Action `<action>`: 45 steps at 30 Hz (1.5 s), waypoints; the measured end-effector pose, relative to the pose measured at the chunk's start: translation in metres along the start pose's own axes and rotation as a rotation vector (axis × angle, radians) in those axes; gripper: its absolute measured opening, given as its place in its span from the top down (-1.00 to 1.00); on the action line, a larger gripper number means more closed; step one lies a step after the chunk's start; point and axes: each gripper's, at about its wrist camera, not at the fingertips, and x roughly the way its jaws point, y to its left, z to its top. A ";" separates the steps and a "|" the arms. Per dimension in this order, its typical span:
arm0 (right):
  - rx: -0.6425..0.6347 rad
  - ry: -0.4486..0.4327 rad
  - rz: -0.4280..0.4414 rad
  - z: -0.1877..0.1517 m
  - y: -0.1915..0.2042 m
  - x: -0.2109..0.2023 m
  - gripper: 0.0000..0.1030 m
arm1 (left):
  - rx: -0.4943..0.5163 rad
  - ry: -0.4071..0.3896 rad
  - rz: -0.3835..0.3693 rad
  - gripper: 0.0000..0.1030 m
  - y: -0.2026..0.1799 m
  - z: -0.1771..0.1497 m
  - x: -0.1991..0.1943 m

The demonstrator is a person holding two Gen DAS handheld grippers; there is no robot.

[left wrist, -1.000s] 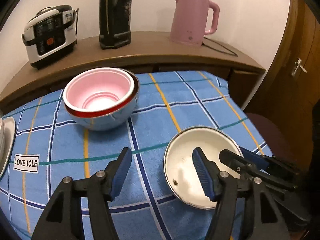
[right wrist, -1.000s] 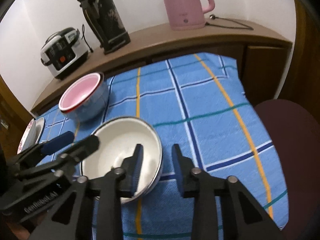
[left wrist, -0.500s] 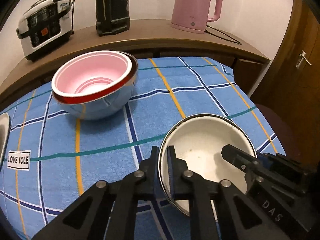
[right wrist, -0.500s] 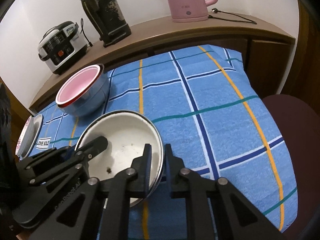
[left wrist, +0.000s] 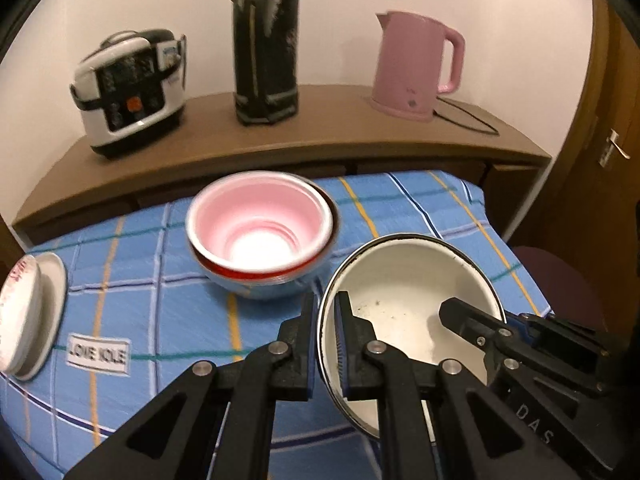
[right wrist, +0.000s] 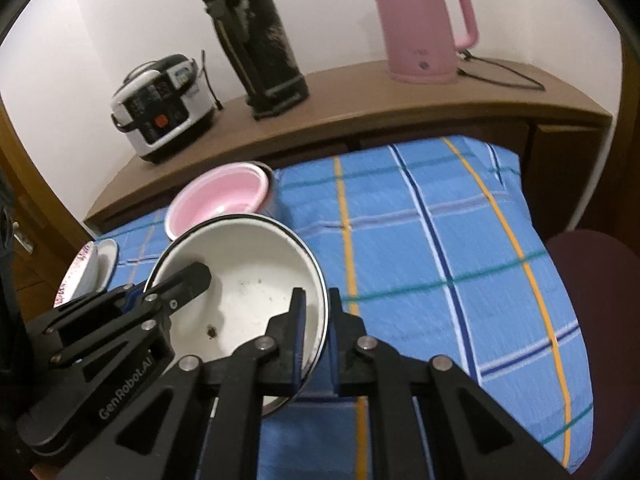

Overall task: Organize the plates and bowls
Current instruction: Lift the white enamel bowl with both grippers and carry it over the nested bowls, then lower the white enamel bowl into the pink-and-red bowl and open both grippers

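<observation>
The blue checked tablecloth (left wrist: 420,216) fills the lower frame. On it, at centre, a pink bowl (left wrist: 260,224) sits nested in a pale blue bowl (left wrist: 256,286). Lower right, the white enamel bowl (left wrist: 404,280) with dark rim is tilted; the left gripper (left wrist: 323,344) pinches its left rim and the right gripper (right wrist: 316,344) its right rim, both closed. Plates (left wrist: 32,312) lie at the left edge.

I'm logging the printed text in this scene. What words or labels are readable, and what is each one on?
"LOVE SOLE", blurred: white label on the blue tablecloth.
"GenRobot.AI": left gripper body, seen from the right wrist.
"DAS": right gripper body; any further letters hidden.
Rice cooker panel: too blurred.
Red print on the plates: unreadable.
Pink kettle logo: too small.
</observation>
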 end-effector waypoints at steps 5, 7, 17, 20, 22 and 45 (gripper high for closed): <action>-0.044 -0.045 0.011 0.025 0.023 -0.002 0.81 | -0.015 -0.051 0.037 0.80 0.018 0.021 -0.011; -0.051 -0.053 0.015 0.035 0.031 0.002 0.81 | -0.024 -0.063 0.052 0.80 0.025 0.029 -0.012; -0.076 -0.080 0.003 0.072 0.056 0.027 0.82 | -0.067 -0.086 0.091 0.80 0.053 0.059 0.003; -0.066 -0.064 0.006 0.080 0.056 0.039 0.82 | -0.087 -0.079 0.087 0.80 0.061 0.065 0.012; -0.063 -0.055 0.007 0.083 0.057 0.046 0.82 | -0.095 -0.069 0.087 0.80 0.065 0.068 0.019; -0.078 0.075 -0.038 0.085 0.054 0.107 0.83 | -0.137 0.047 0.057 0.79 0.086 0.072 0.076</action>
